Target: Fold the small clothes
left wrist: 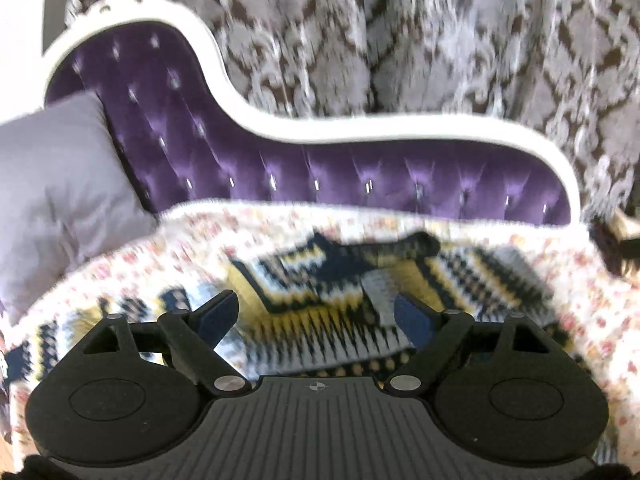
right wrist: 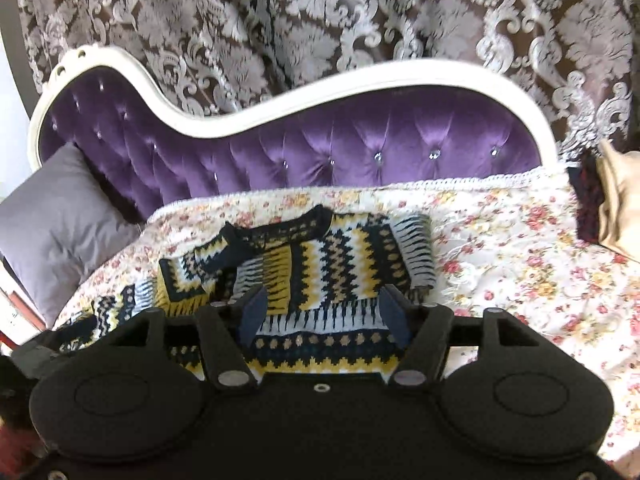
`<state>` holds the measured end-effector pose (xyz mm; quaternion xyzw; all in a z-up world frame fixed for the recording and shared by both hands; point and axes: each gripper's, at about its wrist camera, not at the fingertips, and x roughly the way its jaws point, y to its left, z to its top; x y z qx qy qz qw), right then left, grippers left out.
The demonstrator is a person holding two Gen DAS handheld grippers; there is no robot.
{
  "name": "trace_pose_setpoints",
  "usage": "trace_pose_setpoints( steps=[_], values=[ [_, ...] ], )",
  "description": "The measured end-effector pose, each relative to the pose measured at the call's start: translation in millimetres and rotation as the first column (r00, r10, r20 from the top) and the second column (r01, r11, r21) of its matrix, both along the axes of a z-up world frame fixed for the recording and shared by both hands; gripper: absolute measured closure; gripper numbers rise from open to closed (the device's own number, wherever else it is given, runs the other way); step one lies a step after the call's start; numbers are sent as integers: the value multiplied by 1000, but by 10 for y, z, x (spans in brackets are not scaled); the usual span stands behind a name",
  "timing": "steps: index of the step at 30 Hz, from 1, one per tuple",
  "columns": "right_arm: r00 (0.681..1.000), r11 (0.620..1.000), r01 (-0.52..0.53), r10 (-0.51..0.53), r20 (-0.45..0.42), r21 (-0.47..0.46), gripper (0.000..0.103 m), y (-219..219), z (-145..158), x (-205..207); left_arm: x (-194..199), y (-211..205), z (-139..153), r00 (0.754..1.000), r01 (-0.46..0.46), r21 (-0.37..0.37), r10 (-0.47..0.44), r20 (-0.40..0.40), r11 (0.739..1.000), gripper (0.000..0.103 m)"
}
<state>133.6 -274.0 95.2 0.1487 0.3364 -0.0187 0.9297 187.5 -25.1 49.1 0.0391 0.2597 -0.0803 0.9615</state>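
Note:
A small knitted sweater [right wrist: 320, 268] with navy, yellow and white zigzag bands lies on the floral cover [right wrist: 520, 248] of a couch. One sleeve is folded across its left part. My right gripper [right wrist: 322, 308] is open just above its lower hem. The same sweater shows blurred in the left wrist view [left wrist: 316, 288]. My left gripper [left wrist: 316, 316] is open over it, its fingers wide apart and holding nothing.
The purple tufted couch back [right wrist: 320, 148] with a white frame runs behind. A grey pillow [right wrist: 60, 216] leans at the left end. A gold and dark cushion [right wrist: 612, 200] sits at the right end. A patterned curtain [right wrist: 320, 20] hangs behind.

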Motion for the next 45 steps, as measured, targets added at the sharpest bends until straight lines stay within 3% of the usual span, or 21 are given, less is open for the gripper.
trace_pose_setpoints(
  steps=[7,15,19,27,31,34,37,42,43,45],
  values=[
    [999,999,4,-3,33,-38,26,139,-49,-200,-164,150,213,999,-19,9,19,42,1000,18],
    [1000,992,-16,13,-23,-124,18,277,-748,-15,-6,91,-33,999,-26,34,26,-25,999,18],
    [998,993,-40,35,-54,-112,18,278,-1099,119,131,5,-169,998,-27,43,30,-49,999,18],
    [996,979,-77,68,-51,-190,18,262,-1512,332,500,-250,-431,997,-33,78,38,-71,996,18],
    [995,965,-97,90,-37,-244,12,311,-1600,351,772,-432,-551,995,-38,106,47,-86,994,18],
    [993,959,-118,108,-53,-256,0,364,-1640,375,982,-565,-644,994,-36,123,49,-100,992,18],
    [992,951,-123,111,-56,-283,1,416,-1655,368,1195,-694,-752,991,-32,160,52,-120,987,18],
    [992,960,-123,112,-59,-251,0,363,-1662,391,1543,-851,-960,982,-32,216,72,-176,976,19],
    [992,959,-122,111,-57,-256,0,370,-1664,390,1602,-873,-1004,979,-38,233,82,-186,972,21],
    [992,959,-120,109,-56,-257,0,373,-1667,388,1698,-898,-1080,976,-52,267,107,-192,962,35]
  ],
)
